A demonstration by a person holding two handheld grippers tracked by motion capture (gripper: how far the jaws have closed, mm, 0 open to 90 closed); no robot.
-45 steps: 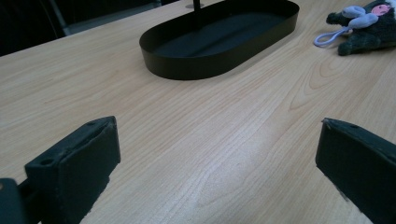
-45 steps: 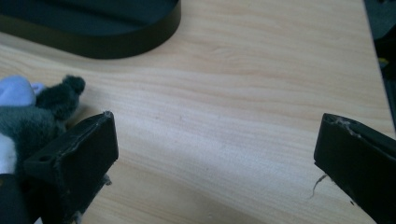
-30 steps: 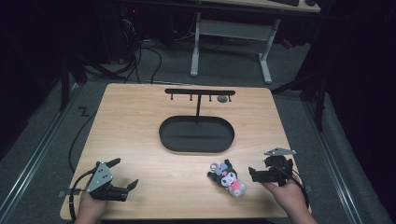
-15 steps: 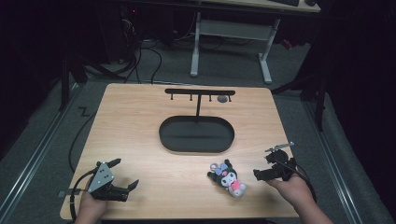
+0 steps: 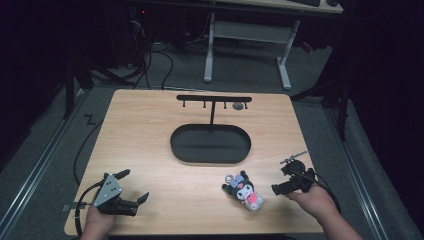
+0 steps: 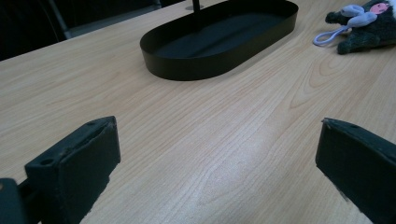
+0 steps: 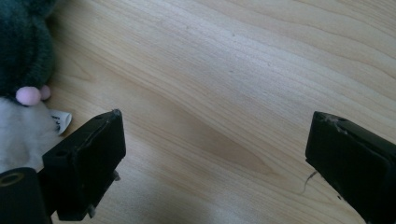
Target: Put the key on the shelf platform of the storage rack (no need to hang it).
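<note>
Wooden bench [image 5: 150, 130] seen from above, with two hand-held grippers near its front edge. The plush toy keychain [image 5: 243, 190], a dark figure with a pink-and-white body and a pale loop, lies on the bench toward the front right, near the black oval tray [image 5: 210, 144] of the hook stand [image 5: 214, 100] at the bench's centre. The right gripper [image 5: 287, 181], near the front right corner, lies just beside the toy without touching it; its jaws stand wide apart over bare wood, the toy at their left in the right gripper view. The left gripper [image 5: 131, 187], near the front left corner, has its jaws likewise spread, holding nothing.
</note>
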